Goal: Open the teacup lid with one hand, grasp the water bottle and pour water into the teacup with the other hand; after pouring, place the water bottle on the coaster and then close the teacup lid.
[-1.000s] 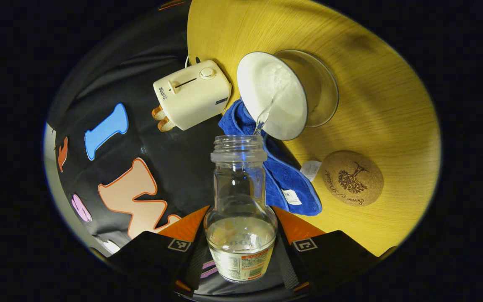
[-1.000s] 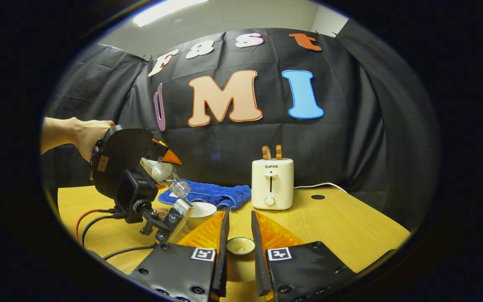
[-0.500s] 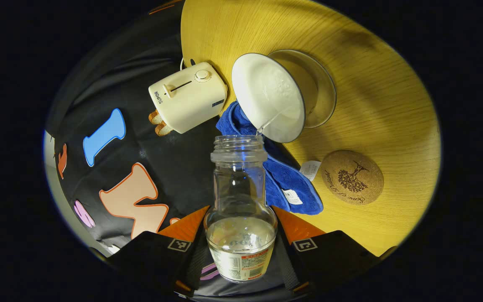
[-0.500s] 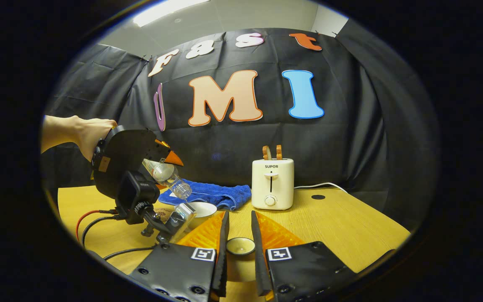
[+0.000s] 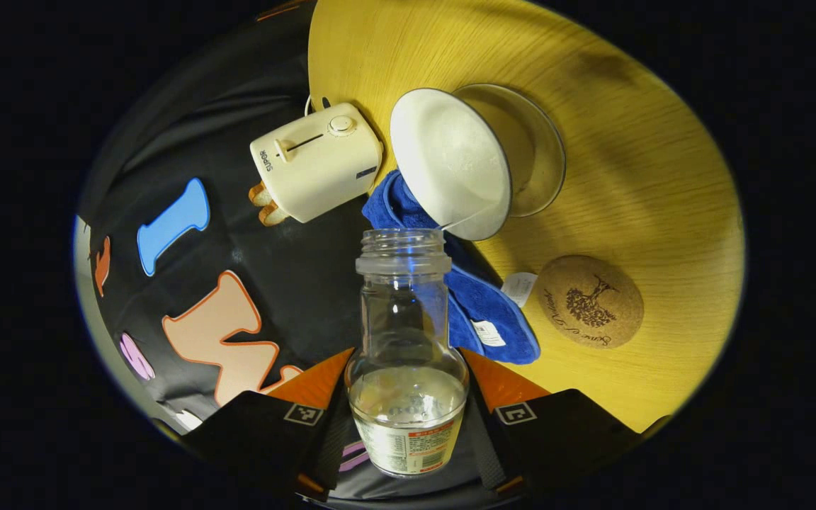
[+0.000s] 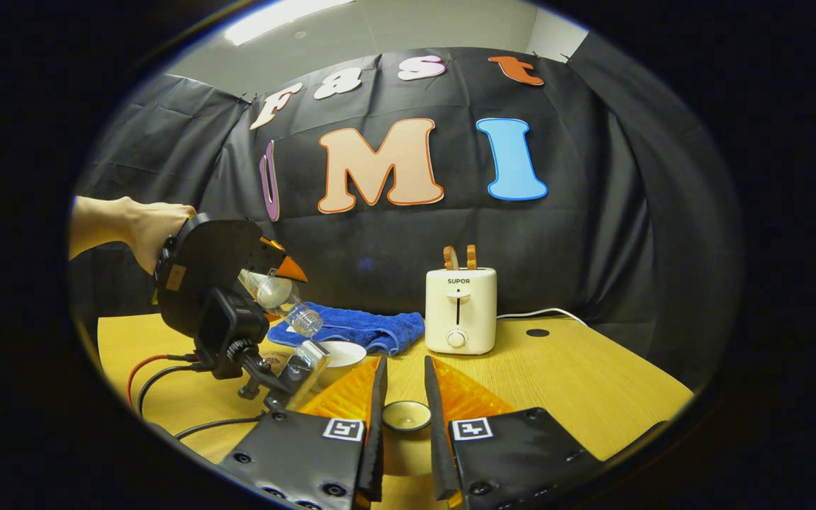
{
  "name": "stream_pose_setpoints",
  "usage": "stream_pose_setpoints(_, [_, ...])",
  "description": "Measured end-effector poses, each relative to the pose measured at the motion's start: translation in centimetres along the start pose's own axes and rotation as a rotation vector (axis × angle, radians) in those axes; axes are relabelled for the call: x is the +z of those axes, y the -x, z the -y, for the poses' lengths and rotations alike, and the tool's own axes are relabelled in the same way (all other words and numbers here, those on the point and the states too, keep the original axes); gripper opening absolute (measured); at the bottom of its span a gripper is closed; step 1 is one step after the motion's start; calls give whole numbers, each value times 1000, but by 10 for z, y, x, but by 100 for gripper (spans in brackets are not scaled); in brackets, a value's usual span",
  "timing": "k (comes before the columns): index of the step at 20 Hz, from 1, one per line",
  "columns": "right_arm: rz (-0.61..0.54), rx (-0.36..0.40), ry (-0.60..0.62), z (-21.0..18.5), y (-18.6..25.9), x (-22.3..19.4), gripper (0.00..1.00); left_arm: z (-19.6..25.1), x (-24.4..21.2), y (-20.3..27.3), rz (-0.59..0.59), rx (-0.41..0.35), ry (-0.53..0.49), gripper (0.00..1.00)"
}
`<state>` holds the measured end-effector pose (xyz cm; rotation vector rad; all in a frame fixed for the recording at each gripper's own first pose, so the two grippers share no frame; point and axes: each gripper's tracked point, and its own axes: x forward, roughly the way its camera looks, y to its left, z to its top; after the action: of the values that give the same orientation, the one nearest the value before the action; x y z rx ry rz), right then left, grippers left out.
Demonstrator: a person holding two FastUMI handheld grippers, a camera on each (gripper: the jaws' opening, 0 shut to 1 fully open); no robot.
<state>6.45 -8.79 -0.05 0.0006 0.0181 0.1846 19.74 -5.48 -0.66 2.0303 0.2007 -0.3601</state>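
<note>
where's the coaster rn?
Left gripper view: the cork coaster lies bare on the wooden table, right of the blue towel and below the teacup.

Dim booth lit from above by a bright ceiling light panel (image 6: 287, 14). The wooden table (image 5: 635, 163) glows warm yellow, darkening at the curved fisheye edges. The teacup (image 5: 475, 159) casts a soft shadow. Focus seems sharp, edges slightly smeared.

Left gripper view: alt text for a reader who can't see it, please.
The left gripper grips a tilted, uncapped bottle, mouth near the open teacup. A cork coaster, blue towel and toaster sit on the table.
</note>
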Motion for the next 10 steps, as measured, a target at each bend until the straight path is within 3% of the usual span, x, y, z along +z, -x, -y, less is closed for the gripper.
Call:
stream_pose_setpoints(2, [0,0,0,0,0,0,31,8,3,0,30,-24,123,72])
stream_pose_setpoints(7, [0,-1,1,0,0,1,31,25,13,4,152,-86,578,72])
stream_pose_setpoints(10, [0,-2,1,1,0,1,31,10,2,1,219,-4,960,71])
